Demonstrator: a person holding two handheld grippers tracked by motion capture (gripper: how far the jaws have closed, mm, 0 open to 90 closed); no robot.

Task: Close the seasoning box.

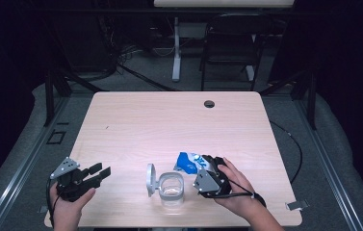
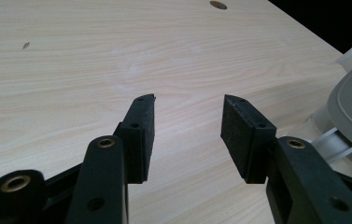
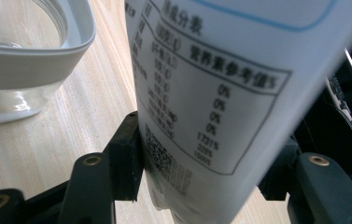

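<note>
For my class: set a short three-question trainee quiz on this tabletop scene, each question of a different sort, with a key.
1. True or false: the left gripper holds a pouch between its jaws.
2. Which thing is the right gripper shut on? A) the clear container B) the blue and white pouch C) the hinged lid
3. Fill in: the container's lid stands ____.

Key: 1 false, its jaws are open over the bare table. 2 B. 3 open, on the container's left in the high view.
</note>
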